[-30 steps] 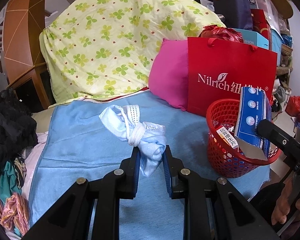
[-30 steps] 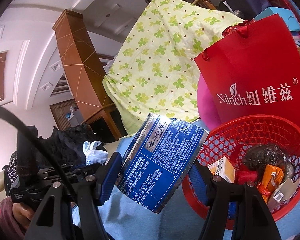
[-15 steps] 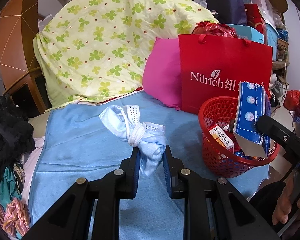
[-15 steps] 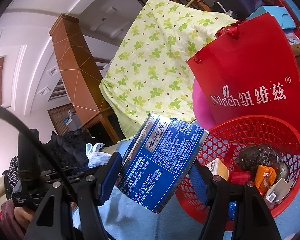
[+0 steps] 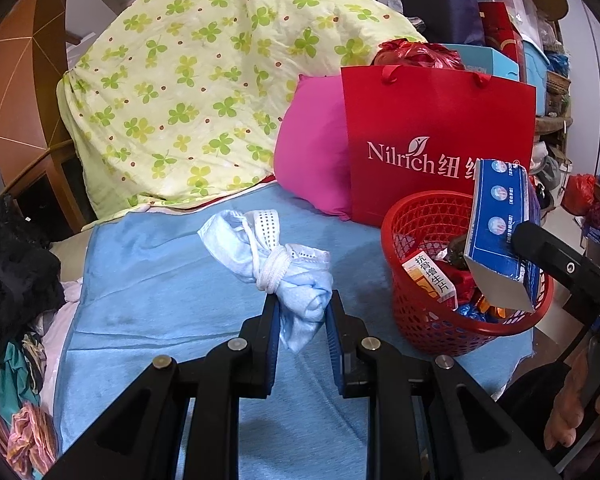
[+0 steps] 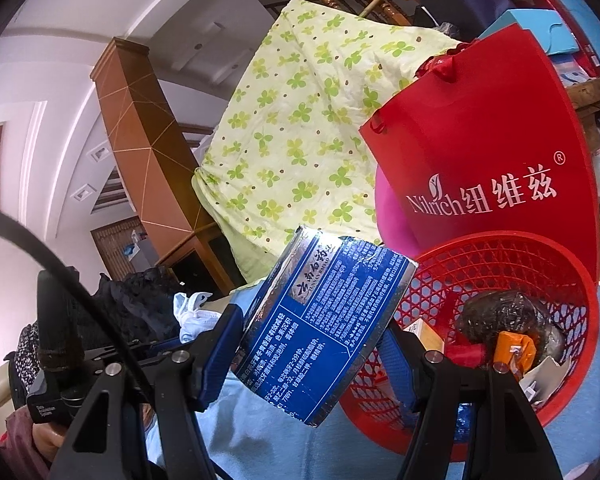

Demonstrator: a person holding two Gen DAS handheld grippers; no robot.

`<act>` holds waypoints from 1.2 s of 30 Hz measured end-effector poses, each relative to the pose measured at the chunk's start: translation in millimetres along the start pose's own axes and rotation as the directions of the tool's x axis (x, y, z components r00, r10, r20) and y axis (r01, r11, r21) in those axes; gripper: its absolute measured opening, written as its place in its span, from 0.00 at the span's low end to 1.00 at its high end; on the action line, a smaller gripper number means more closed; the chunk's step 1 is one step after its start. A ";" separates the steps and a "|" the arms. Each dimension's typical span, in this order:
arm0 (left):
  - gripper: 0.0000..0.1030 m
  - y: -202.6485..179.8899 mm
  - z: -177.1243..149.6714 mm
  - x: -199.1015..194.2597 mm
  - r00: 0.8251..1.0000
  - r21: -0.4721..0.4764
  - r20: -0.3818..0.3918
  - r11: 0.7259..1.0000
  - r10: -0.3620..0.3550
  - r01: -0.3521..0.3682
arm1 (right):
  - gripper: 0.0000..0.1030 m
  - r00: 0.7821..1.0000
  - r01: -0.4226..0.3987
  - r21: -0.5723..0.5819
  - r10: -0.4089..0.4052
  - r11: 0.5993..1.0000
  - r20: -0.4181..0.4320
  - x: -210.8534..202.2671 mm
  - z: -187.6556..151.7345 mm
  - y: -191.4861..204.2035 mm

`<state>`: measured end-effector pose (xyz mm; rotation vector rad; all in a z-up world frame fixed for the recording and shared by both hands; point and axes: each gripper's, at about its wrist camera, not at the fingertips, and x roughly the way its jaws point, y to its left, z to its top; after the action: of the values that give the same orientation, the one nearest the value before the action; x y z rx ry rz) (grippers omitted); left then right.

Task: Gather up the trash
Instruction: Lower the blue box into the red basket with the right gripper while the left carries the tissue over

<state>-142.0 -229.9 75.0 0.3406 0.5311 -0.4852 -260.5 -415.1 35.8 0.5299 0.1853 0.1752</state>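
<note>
My left gripper [image 5: 302, 322] is shut on a knotted light-blue face mask [image 5: 278, 266] and holds it above the blue cloth [image 5: 148, 300]. My right gripper [image 6: 314, 344] is shut on a blue and silver carton box [image 6: 320, 336] and holds it tilted over the near rim of the red mesh basket [image 6: 540, 256]. The box [image 5: 500, 232] also shows in the left wrist view, over the basket [image 5: 424, 312]. The basket holds several packets and wrappers, among them an orange and white box [image 5: 430, 280] and a dark crumpled bag [image 6: 504, 316].
A red Nilrich paper bag [image 5: 440, 128] and a pink cushion [image 5: 312, 160] stand right behind the basket. A clover-print quilt [image 5: 204, 92] is heaped at the back. Dark clothes [image 5: 12, 280] lie at the left. The cloth's edge drops off just right of the basket.
The left view has drifted so the basket and red bag sit further left. The right gripper with the box has moved closer over the basket. Both grips are unchanged.
</note>
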 end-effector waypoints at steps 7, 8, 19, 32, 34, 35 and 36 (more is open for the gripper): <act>0.23 -9.1 2.9 2.0 1.000 0.013 0.003 1.000 -0.008 0.008 | 0.67 1.000 0.013 0.027 -0.013 1.000 0.018 -6.5 1.8 -6.8; 0.23 -10.7 3.4 2.2 1.000 0.015 0.003 1.000 -0.010 0.009 | 0.67 1.000 0.013 0.029 -0.014 0.999 0.019 -7.0 1.5 -7.6; 0.23 -21.9 7.3 6.9 1.000 0.033 0.001 0.999 -0.025 0.025 | 0.67 0.999 0.028 0.047 -0.030 0.998 0.035 -13.8 3.3 -16.2; 0.23 -33.8 14.2 9.6 0.999 0.054 0.009 0.998 -0.042 0.041 | 0.67 0.997 0.050 0.074 -0.055 0.996 0.059 -23.1 5.8 -26.2; 0.23 -36.9 15.5 9.7 0.999 0.059 0.012 0.997 -0.045 0.044 | 0.67 0.996 0.053 0.078 -0.058 0.996 0.062 -23.7 6.7 -28.0; 0.23 -37.7 16.1 10.0 0.999 0.060 0.013 0.997 -0.047 0.046 | 0.67 0.996 0.056 0.081 -0.061 0.995 0.065 -24.5 6.5 -28.7; 0.23 -38.8 17.0 10.4 0.999 0.061 0.013 0.997 -0.051 0.050 | 0.67 0.996 0.059 0.085 -0.064 0.995 0.066 -25.0 6.7 -30.0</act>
<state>-147.6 -273.1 75.9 0.3820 0.5129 -0.5530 -279.8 -449.1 29.2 0.6115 0.1418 0.0891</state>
